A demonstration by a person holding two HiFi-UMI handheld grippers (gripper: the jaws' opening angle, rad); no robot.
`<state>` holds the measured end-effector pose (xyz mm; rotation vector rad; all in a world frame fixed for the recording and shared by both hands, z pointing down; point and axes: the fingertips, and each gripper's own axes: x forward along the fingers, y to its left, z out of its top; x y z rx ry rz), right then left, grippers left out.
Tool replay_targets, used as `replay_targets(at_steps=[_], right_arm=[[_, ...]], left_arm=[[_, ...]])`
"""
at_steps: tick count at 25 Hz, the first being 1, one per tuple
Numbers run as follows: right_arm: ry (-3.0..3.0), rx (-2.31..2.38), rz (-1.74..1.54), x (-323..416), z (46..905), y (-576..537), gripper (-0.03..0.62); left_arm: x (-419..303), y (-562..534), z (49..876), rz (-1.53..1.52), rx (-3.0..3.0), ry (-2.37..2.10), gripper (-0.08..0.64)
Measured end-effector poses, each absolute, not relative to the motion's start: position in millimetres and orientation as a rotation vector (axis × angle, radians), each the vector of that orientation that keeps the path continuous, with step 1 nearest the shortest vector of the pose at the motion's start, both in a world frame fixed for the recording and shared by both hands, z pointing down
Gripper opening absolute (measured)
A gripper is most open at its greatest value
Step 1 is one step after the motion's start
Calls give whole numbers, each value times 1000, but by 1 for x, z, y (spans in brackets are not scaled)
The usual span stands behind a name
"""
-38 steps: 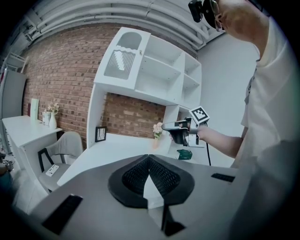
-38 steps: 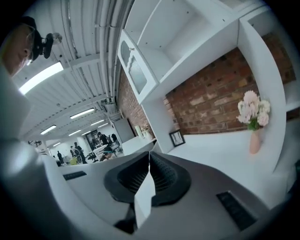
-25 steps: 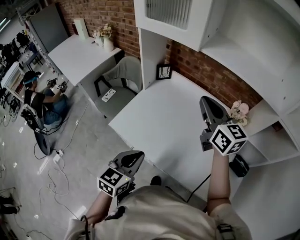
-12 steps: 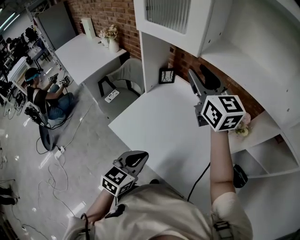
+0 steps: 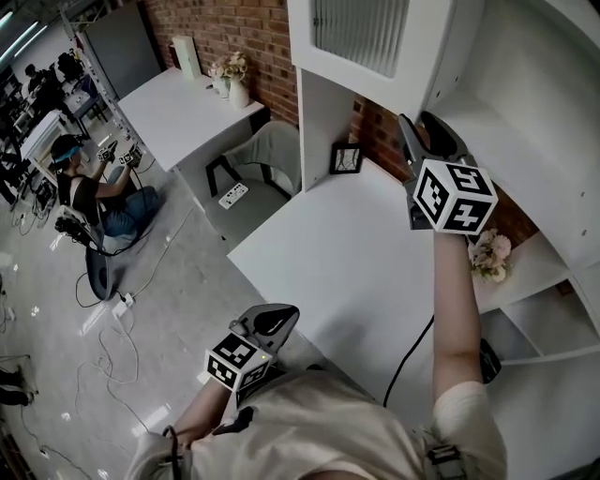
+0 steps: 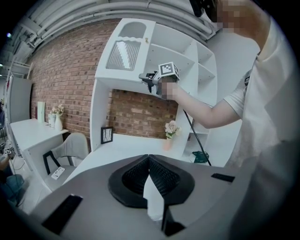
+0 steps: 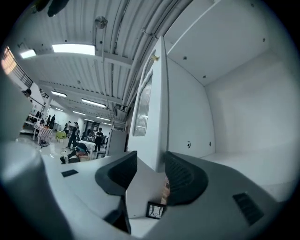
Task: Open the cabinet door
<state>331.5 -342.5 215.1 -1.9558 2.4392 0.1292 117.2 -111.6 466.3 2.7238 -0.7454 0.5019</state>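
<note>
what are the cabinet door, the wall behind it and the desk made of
Cabinet door: looks like white painted or laminated board, smooth and matte, with an inset ribbed panel, possibly reeded glass or plastic; I can't tell which.
Wall: bare red brick, mortar lines visible.
Desk: seemingly the same smooth white board, with a faint sheen.

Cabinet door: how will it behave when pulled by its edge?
The cabinet door looks a flat rigid panel, so it should swing as one piece, not flex. Its slatted insert suggests modest weight. The smooth white edge could slip in a light pinch.
</note>
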Motion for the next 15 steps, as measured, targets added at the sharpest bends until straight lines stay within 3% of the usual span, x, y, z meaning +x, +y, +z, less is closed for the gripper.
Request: replay_targets(at_steps=[15], right_arm=[[2336, -2175, 206, 326, 209, -347, 181]], left_arm=[[56, -152, 462, 452, 2741, -694, 17]])
